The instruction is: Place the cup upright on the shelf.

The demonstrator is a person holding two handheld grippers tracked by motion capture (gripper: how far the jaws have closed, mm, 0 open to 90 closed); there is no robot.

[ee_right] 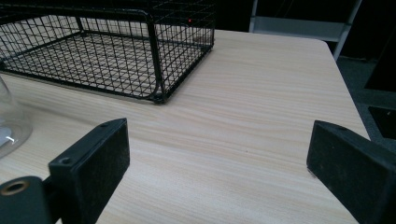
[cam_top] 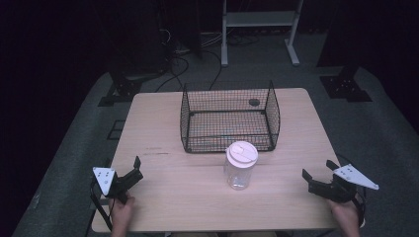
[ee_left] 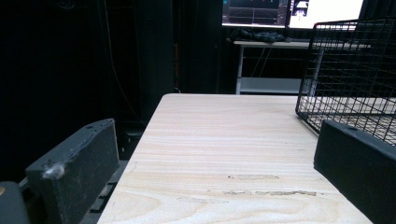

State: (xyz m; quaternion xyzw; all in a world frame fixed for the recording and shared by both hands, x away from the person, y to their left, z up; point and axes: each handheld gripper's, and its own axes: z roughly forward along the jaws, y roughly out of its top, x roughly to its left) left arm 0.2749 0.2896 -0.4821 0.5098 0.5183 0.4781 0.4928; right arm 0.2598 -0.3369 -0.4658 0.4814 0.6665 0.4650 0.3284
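Observation:
A clear plastic jar with a white lid (cam_top: 240, 164) stands upright on the wooden table (cam_top: 163, 187), just in front of a black wire basket (cam_top: 230, 119). My left gripper (cam_top: 132, 169) rests near the table's front left corner, open, with nothing between its jaws. My right gripper (cam_top: 317, 174) sits near the front right edge, also open and holding nothing. In the left gripper view the gripper (ee_left: 219, 172) faces bare tabletop with the basket (ee_left: 350, 70) at right. In the right gripper view the gripper (ee_right: 219, 172) faces the basket (ee_right: 107, 51), and the jar's glass edge (ee_right: 11, 126) shows at far left.
A small dark round object (cam_top: 254, 102) lies on the table behind the basket. Beyond the table stand a white-framed desk (cam_top: 259, 24) and black stands on grey floor. Monitors (ee_left: 289, 11) glow in the background of the left gripper view.

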